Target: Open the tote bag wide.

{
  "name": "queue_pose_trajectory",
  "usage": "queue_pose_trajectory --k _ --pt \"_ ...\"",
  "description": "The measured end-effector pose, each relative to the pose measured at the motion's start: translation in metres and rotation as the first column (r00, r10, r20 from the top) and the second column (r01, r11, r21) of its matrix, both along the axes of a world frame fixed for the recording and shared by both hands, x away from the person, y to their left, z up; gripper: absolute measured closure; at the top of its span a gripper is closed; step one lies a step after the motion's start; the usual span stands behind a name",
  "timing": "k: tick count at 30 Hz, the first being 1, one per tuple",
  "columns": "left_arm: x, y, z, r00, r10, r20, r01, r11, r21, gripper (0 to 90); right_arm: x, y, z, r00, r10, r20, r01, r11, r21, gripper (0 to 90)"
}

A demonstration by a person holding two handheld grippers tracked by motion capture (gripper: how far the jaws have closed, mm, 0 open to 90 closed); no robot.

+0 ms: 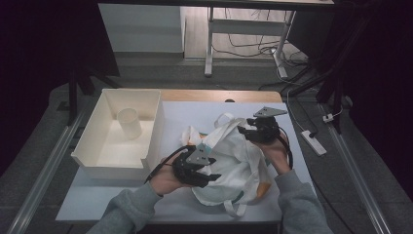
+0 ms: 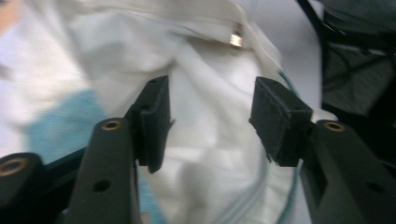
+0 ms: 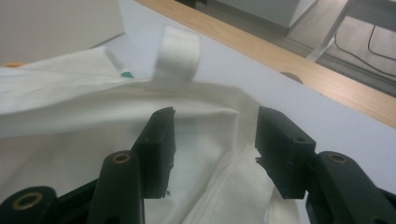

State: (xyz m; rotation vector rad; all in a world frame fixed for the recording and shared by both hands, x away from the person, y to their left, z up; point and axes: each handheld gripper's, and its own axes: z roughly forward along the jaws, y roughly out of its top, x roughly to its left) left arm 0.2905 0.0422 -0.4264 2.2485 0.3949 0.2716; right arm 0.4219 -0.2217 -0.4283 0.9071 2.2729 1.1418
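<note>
High view: white cloth bag [image 1: 234,161] lies crumpled on the table [image 1: 97,204], just right of the white bin [image 1: 92,141] that holds a pale cup [image 1: 129,123]. My left gripper [image 1: 207,178] sits at the bag's near-left side, my right gripper [image 1: 248,132] at its far-right side. Left gripper view: jaws parted, cloth between the pads [image 2: 154,121], not pinched. Right gripper view: jaws parted too, over the bag's hem near a webbing handle [image 3: 180,51], gripping nothing.
</note>
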Motion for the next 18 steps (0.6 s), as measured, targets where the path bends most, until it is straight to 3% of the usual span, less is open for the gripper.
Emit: queue_pose_trajectory --k 3,7,15,18 --pt "0.004 0.005 0.007 0.9978 0.061 0.027 -0.061 0.9982 -0.004 43.3 -0.014 -0.002 0.006 0.9998 0.016 0.016 -0.016 1.0 0.005 47.9" --pt "0.013 0.01 0.012 0.9929 0.116 0.024 -0.116 0.9932 -0.009 41.4 -0.03 -0.003 0.007 0.9986 0.051 0.014 -0.051 0.999 -0.004 47.7" --pt "0.035 0.009 0.012 0.9802 0.197 0.016 -0.198 0.9802 0.01 39.8 -0.055 -0.002 -0.008 0.9941 0.106 -0.023 -0.107 0.993 -0.041 47.2" --pt "0.045 0.007 0.009 0.9781 0.208 -0.009 -0.208 0.9779 0.022 39.7 -0.064 -0.002 -0.014 0.9923 0.119 -0.035 -0.121 0.991 -0.056 47.1"
